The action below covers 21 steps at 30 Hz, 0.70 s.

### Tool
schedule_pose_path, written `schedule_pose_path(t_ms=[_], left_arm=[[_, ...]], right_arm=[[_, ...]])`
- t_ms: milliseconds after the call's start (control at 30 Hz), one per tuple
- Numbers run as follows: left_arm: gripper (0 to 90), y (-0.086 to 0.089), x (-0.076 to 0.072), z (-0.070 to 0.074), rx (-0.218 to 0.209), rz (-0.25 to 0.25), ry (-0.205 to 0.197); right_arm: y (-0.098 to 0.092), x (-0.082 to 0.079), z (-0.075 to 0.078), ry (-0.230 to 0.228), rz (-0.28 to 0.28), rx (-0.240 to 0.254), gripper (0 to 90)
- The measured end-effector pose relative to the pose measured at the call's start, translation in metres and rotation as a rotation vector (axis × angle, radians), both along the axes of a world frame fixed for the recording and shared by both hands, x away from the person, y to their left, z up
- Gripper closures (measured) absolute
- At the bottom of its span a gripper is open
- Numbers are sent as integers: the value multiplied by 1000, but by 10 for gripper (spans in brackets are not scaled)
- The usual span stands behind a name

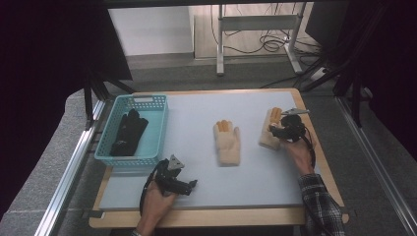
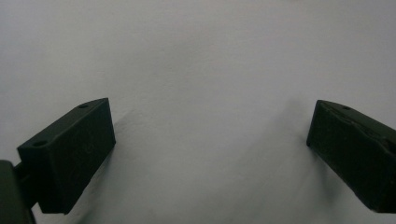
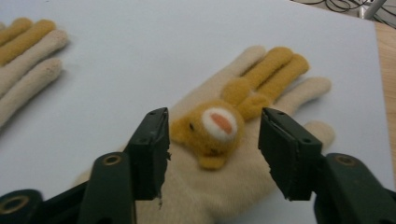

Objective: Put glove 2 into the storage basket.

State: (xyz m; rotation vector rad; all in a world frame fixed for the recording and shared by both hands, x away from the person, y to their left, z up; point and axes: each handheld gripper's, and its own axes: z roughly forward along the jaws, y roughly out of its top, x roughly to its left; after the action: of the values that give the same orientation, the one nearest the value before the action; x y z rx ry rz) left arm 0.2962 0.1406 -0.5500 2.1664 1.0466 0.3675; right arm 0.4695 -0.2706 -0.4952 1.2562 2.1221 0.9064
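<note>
Now the right gripper (image 3: 212, 140) hovers over the cream glove (image 3: 233, 154) right of the basket (image 1: 156, 129), jaws spread either side of its bear face. Nearer the basket, left gripper (image 2: 210, 154) gapes over the bare table (image 2: 210, 56).

Two cream gloves (image 1: 227, 142) (image 1: 270, 129) (orange-fingered) lie on the table, one black glove (image 1: 128, 132), and one basket (image 1: 153, 142).

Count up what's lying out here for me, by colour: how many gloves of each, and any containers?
Cream gloves with orange fingers: 2, one mid-table, one under the right claw
Black gloves: 1 dark bundle in the basket, possibly a pair
Turquoise baskets: 1
Total: 4
</note>
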Motion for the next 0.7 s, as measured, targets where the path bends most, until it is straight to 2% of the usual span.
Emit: schedule_pose_path(t_ms=[133, 200, 267, 300, 467, 567, 700], left_arm=[[12, 0, 0, 0, 0, 1, 0], [12, 0, 0, 0, 0, -1, 0], [12, 0, 0, 0, 0, -1, 0], [12, 0, 0, 0, 0, -1, -1], [12, 0, 0, 0, 0, -2, -1], [12, 0, 0, 0, 0, -2, -1], [12, 0, 0, 0, 0, -1, -1]], right_arm=[[5, 10, -11, 10, -11, 0, 349], [9, 16, -20, 18, -26, -23, 354], [10, 18, -25, 22, -32, -15, 397], [9, 18, -26, 23, -30, -7, 454], [9, 15, -23, 36, -29, -2, 552], [7, 13, -20, 36, -19, 0, 557], [6, 5, -12, 15, 6, 8, 557]])
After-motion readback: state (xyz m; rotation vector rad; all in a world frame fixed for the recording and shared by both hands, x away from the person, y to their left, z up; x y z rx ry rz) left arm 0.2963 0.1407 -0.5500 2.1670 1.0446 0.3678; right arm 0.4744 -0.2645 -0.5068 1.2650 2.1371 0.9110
